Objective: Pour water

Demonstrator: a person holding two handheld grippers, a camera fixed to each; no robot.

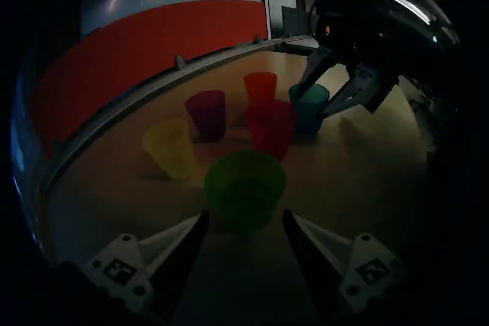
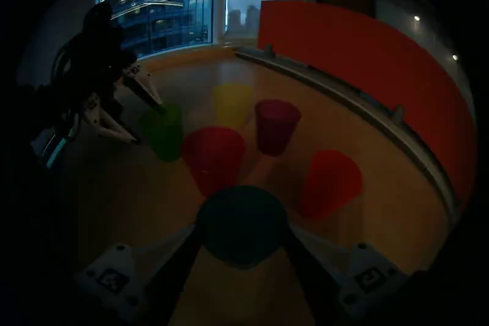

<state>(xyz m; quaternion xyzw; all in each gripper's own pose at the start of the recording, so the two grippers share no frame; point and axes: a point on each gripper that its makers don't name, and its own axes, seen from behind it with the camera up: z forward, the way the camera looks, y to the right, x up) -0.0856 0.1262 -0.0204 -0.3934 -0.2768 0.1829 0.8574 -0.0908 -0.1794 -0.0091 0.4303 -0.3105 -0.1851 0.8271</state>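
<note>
Left gripper view. Light is dim. Left gripper [image 1: 244, 216] is at the near edge with its jaws spread. A translucent green plastic cup [image 1: 244, 188] stands upright on the pale wooden tabletop [image 1: 367, 161], at the fingertips, one tip just beside each side of its wall. Behind it:
- near left, a translucent yellow plastic cup [image 1: 171, 155]
- farther back, a purple plastic cup [image 1: 208, 115]
- centre, a red plastic cup [image 1: 272, 127], partly covering an orange-red plastic cup [image 1: 261, 87] behind it
- far right, a teal plastic cup [image 1: 308, 106]

The right gripper [image 1: 310, 103] reaches in from the far right with one finger on each side of the teal cup. A red partition panel [image 1: 153, 38] runs along the table's far left edge.

Right gripper view. Right gripper [image 2: 242, 231] is at the near edge. Its jaws pinch the teal cup [image 2: 242, 225], which sits well in between the fingers, and each finger meets its wall. Beyond it are the red cup [image 2: 214, 158] at centre, the orange-red cup [image 2: 330, 182] to the right, the purple cup [image 2: 276, 124] and, farther back, the yellow cup [image 2: 231, 103]. At far left the left gripper [image 2: 148, 123] brackets the green cup [image 2: 162, 130]. A large window [image 2: 165, 2] is in the background. What the cups hold cannot be made out.
</note>
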